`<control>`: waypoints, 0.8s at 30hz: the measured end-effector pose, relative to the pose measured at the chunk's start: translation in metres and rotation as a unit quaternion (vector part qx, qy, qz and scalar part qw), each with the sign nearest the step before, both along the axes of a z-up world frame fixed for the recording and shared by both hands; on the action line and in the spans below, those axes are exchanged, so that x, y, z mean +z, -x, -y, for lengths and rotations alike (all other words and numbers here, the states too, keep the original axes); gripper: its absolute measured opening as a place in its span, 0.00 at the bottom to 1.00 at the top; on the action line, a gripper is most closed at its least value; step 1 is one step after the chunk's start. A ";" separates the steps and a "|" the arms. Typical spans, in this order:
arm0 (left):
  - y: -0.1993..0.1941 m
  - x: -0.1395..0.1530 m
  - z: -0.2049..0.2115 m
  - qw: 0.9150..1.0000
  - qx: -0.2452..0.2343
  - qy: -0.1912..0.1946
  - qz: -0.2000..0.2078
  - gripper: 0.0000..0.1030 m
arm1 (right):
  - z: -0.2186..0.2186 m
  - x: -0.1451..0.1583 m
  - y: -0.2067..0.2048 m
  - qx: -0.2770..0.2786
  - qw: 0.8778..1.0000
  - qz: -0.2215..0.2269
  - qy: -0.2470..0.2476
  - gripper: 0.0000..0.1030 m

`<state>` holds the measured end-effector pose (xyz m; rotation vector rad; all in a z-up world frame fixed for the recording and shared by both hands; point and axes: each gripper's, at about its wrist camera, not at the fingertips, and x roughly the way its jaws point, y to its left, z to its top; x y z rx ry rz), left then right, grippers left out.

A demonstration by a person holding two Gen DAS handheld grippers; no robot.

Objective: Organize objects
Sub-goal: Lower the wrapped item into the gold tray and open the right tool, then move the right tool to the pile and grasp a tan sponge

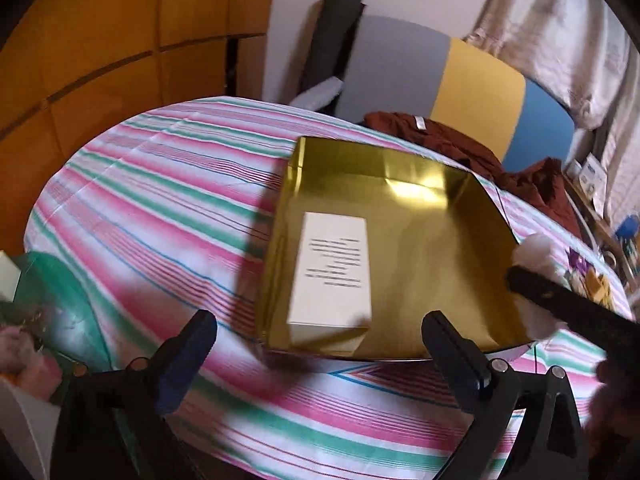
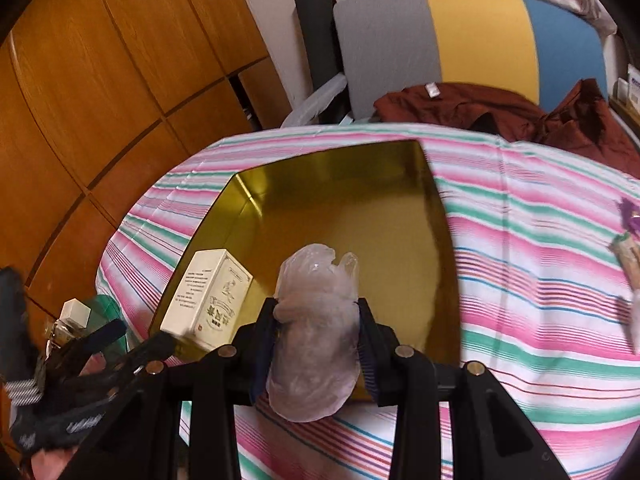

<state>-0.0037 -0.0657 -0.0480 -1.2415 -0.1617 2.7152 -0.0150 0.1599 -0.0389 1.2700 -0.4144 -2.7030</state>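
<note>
The right black two-finger gripper (image 2: 318, 312) is clamped on a soft, crumpled bundle of translucent whitish plastic film (image 2: 316, 332), which bulges out above and below the pads and has a wrinkled, cloudy, faintly pink-grey surface. The bundle hangs over the near edge of a shallow, square, shiny gold metal tray (image 2: 352, 216) that sits on a table covered by a cloth striped pink, green, white and blue (image 2: 520, 264). At about nine o'clock from the bundle, a cream rectangular cardboard box with dark printed text (image 2: 208, 300) lies on its side in the tray's near left corner. The left black two-finger gripper (image 1: 320, 332) has its jaws spread wide with nothing between the pads; it hovers at the tray's near edge, the cream box just beyond at twelve o'clock. In the left wrist view the bundle and the right gripper's finger show at three o'clock, at the tray's right rim. Farther out, a green translucent plastic object (image 1: 60, 292) lies at nine o'clock, a dark red crumpled garment (image 2: 500, 112) lies at the table's far edge, and a chair back in grey, yellow and blue (image 2: 460, 40) stands behind it.
</note>
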 end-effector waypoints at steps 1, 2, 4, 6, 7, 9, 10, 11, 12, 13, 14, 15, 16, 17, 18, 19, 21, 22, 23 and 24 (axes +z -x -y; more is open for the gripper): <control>-0.002 0.001 0.004 1.000 0.006 -0.002 -0.001 1.00 | 0.005 -0.005 0.006 0.004 1.000 0.009 -0.003 0.36; -0.003 0.002 0.007 1.000 0.009 -0.004 -0.002 1.00 | 0.011 -0.009 0.011 0.007 1.000 0.017 -0.004 0.36; -0.005 0.002 0.013 1.000 0.018 -0.007 -0.001 1.00 | 0.018 -0.017 0.018 0.014 1.000 0.027 0.001 0.36; -0.006 0.001 0.019 1.000 0.026 -0.010 0.001 1.00 | 0.025 -0.027 0.024 0.017 0.999 0.043 0.013 0.36; -0.007 0.000 0.023 0.999 0.035 -0.012 0.003 1.00 | 0.026 -0.029 0.027 0.018 0.999 0.046 0.020 0.36; -0.007 -0.003 0.030 0.999 0.048 -0.023 0.011 1.00 | 0.032 -0.033 0.032 0.022 0.998 0.052 0.033 0.37; -0.006 -0.005 0.032 0.998 0.053 -0.028 0.014 1.00 | 0.034 -0.032 0.033 0.025 0.998 0.053 0.036 0.37; -0.007 -0.006 0.034 0.998 0.059 -0.033 0.017 1.00 | 0.038 -0.031 0.033 0.032 0.997 0.051 0.039 0.37; -0.007 -0.007 0.035 0.997 0.064 -0.038 0.021 1.00 | 0.040 -0.030 0.032 0.035 0.998 0.048 0.038 0.37; -0.008 -0.007 0.037 0.997 0.066 -0.044 0.023 1.00 | 0.041 -0.028 0.030 0.038 0.998 0.044 0.035 0.37; -0.008 -0.008 0.037 0.996 0.067 -0.048 0.024 1.00 | 0.042 -0.026 0.027 0.042 0.998 0.038 0.032 0.37; -0.009 -0.007 0.037 0.996 0.069 -0.049 0.024 1.00 | 0.041 -0.024 0.026 0.043 0.998 0.035 0.031 0.38; -0.009 -0.007 0.036 0.996 0.069 -0.050 0.023 1.00 | 0.040 -0.022 0.024 0.043 0.998 0.032 0.030 0.39; -0.010 -0.006 0.035 0.996 0.068 -0.052 0.021 1.00 | 0.038 -0.020 0.021 0.040 0.998 0.030 0.030 0.41; -0.009 -0.005 0.033 0.996 0.066 -0.052 0.019 1.00 | 0.036 -0.018 0.019 0.038 0.998 0.026 0.032 0.42; -0.010 -0.005 0.031 0.996 0.065 -0.052 0.015 1.00 | 0.034 -0.016 0.017 0.036 0.998 0.022 0.037 0.43; -0.012 -0.002 0.027 0.996 0.063 -0.053 0.012 1.00 | 0.031 -0.012 0.016 0.033 0.998 0.016 0.042 0.44; -0.013 -0.002 0.025 0.997 0.061 -0.054 0.010 1.00 | 0.030 -0.010 0.015 0.030 0.999 0.015 0.042 0.44; -0.013 -0.001 0.023 0.997 0.059 -0.054 0.009 1.00 | 0.026 -0.007 0.013 0.027 0.999 0.012 0.043 0.44; -0.014 0.000 0.021 0.997 0.056 -0.052 0.008 1.00 | 0.022 -0.004 0.010 0.025 0.999 0.007 0.047 0.44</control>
